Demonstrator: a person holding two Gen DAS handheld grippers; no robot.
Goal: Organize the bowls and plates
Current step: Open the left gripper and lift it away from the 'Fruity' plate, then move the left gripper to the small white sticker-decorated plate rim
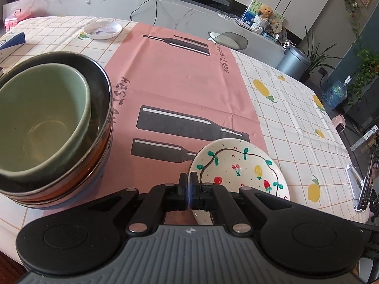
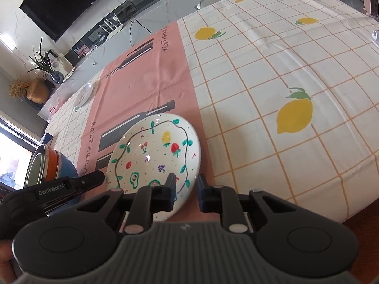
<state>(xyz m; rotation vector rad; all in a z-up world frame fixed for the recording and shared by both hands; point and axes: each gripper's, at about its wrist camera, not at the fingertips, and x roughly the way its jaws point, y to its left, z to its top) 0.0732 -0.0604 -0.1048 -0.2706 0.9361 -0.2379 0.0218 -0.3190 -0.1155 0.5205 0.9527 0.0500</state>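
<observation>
Far left: stacked bowls [image 1: 54, 127] on the tablecloth's [image 1: 296, 123] near edge, a green bowl [image 1: 42, 120] nested on top, overlapping the pink mat [image 1: 180, 82]. Further back, a small white dish [image 1: 102, 30] on the cloth. Centre: left gripper [image 1: 188, 184] clenched, fingers pressed together, just beside the painted plate's [image 1: 239, 168] left rim; whether pinching that rim, cannot tell. Right of it: the plate on the mat's near right corner. Right gripper [image 2: 186, 184] released, fingers parted, straddling the plate's near rim.
</observation>
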